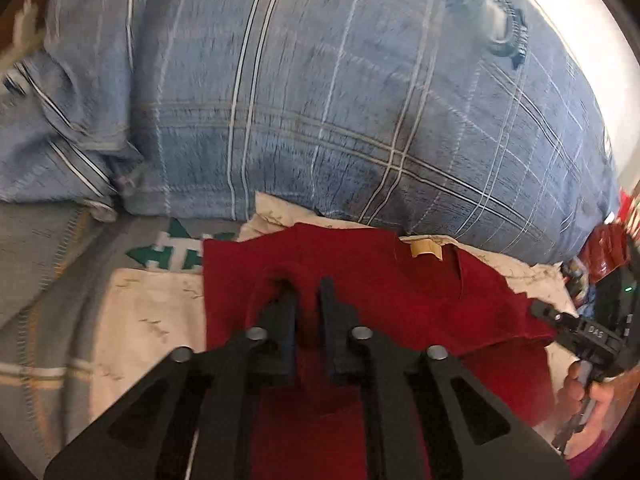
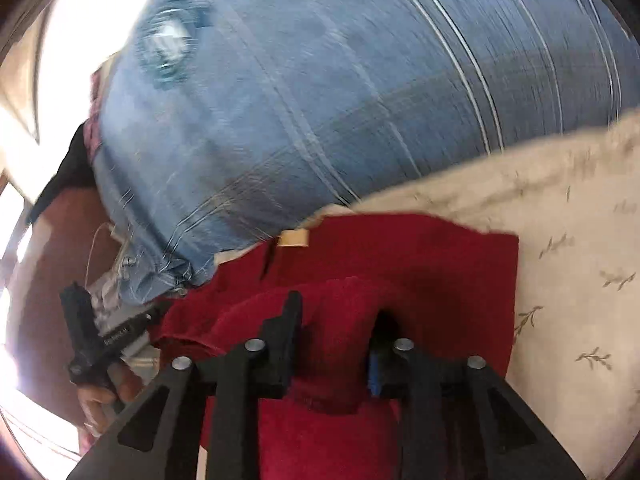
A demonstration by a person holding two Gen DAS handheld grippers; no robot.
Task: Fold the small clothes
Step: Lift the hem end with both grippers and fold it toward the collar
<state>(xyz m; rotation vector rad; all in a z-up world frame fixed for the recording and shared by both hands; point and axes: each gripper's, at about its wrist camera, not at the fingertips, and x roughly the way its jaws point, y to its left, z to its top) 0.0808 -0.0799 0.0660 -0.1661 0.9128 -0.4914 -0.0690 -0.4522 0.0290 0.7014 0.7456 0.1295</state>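
Gripping a raised fold of the red shirt point(image 1: 360, 280), the left gripper point(image 1: 308, 292) is clamped on it. The right gripper point(image 2: 336, 312) pinches another fold, before a blue pillow point(image 1: 320, 100).

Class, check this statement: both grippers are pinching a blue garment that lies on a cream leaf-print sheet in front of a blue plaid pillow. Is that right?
One detail is wrong: the garment is red, not blue. Both wrist views show the left gripper and right gripper pinching it, on the cream leaf-print sheet before the blue plaid pillow.
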